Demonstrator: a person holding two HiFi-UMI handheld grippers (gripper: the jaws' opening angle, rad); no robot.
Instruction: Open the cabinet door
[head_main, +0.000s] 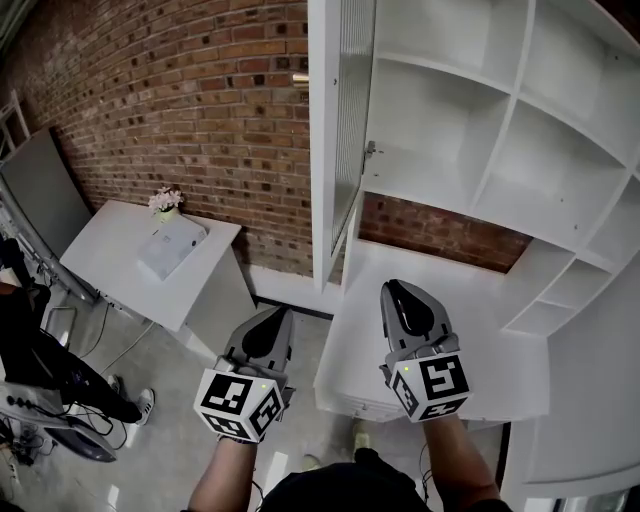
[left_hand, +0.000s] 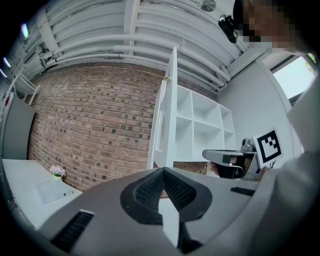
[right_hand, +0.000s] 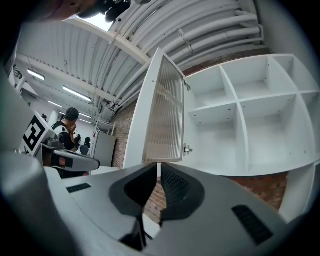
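Hovering left of the desk (head_main: 490, 330), left gripper (head_main: 276, 318) with jaws pressed together on nothing, cabinet door (head_main: 346, 130), white frame around a ribbed panel, swung open edge-on above the desk's far left corner, right gripper (head_main: 397, 294) closed and empty over the desk.

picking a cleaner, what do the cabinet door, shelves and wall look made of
Cabinet door: white frame, likely painted or laminated board, around a ribbed panel, maybe reeded glass or plastic; fine vertical lines show. Shelves: smooth matte white board, probably laminate. Wall: bare red-brown brick with mortar joints.
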